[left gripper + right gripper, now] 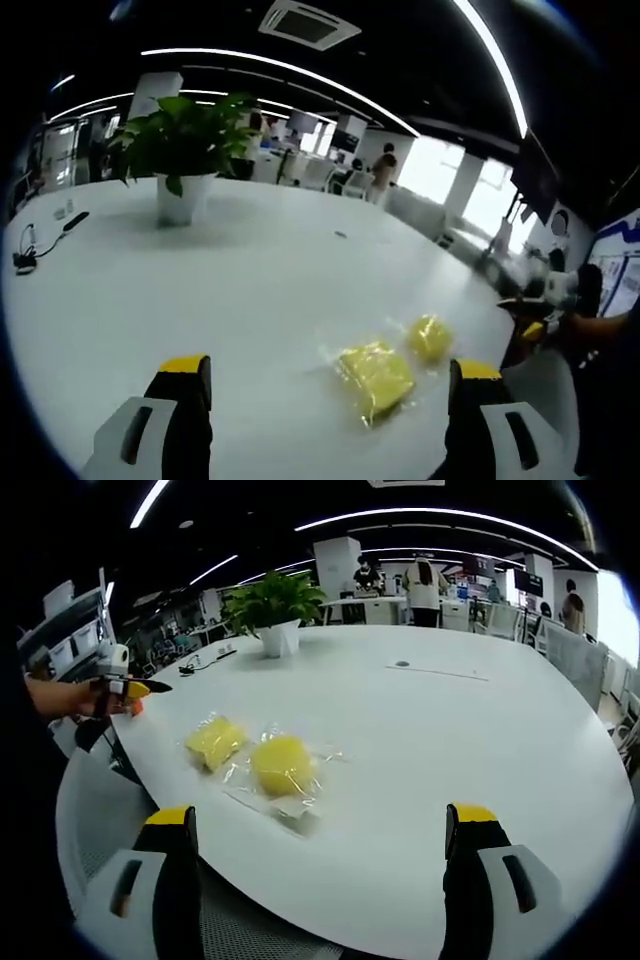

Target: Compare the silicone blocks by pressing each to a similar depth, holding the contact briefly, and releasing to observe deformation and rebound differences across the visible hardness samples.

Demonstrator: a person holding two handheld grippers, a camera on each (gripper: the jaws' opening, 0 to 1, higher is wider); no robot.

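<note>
In the left gripper view, the left hand-held gripper (330, 400) stands with its yellow-tipped jaws spread wide and nothing between them, raised above the white surface (200, 290). Just beyond the jaws, toward the right one, lies the squarish yellow silicone block (375, 378) in a clear wrapper. Touching or almost touching that block on its far right side is the rounder yellow silicone block (430, 337), also wrapped in clear film. Past the rounder block, at the surface's edge, a person's hand holds the right hand-held gripper, seen small and dark.

In the right gripper view, the right hand-held gripper (320, 855) is likewise wide open and empty, hanging near the surface's (480, 740) edge. Here the rounder yellow silicone block (282, 764) lies nearest, ahead of the left jaw, and the squarish yellow silicone block (215, 740) sits just beside it on its left. Farther left of the squarish block, a hand grips the other tool off the surface's edge.

Well behind both blocks, a potted plant (183, 160) stands on the surface in a white pot. Beyond the plant are office desks and a few people.
</note>
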